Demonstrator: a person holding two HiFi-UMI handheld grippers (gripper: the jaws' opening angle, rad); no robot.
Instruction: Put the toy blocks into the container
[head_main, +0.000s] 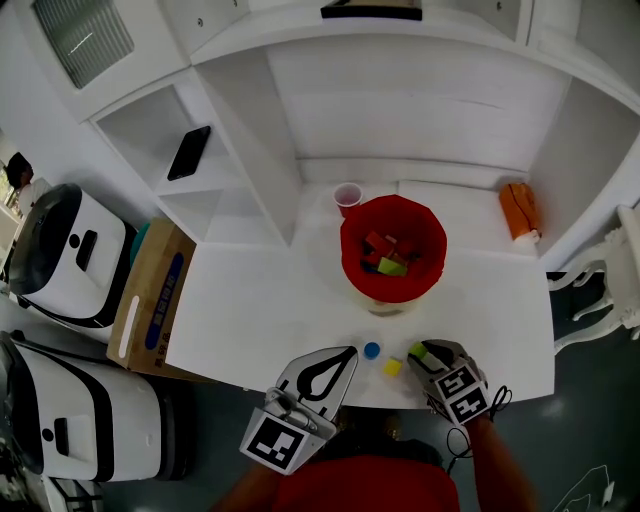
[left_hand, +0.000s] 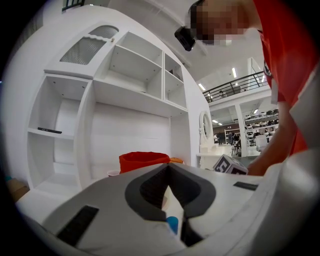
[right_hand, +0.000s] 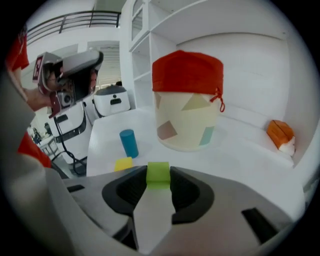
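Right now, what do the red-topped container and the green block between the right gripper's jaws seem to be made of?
The container is probably soft cloth with a matte finish: its red rim folds over and a cord dangles from it. The green block is likely painted wood or plastic: it has flat faces, crisp edges and a dull, even colour.

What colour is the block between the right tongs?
Lime green: the block shows best in the right gripper view.

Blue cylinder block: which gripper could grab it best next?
Probably the left gripper: it is empty, shut, and aimed at the blue cylinder block just ahead. The right gripper is busy clamping the green block.
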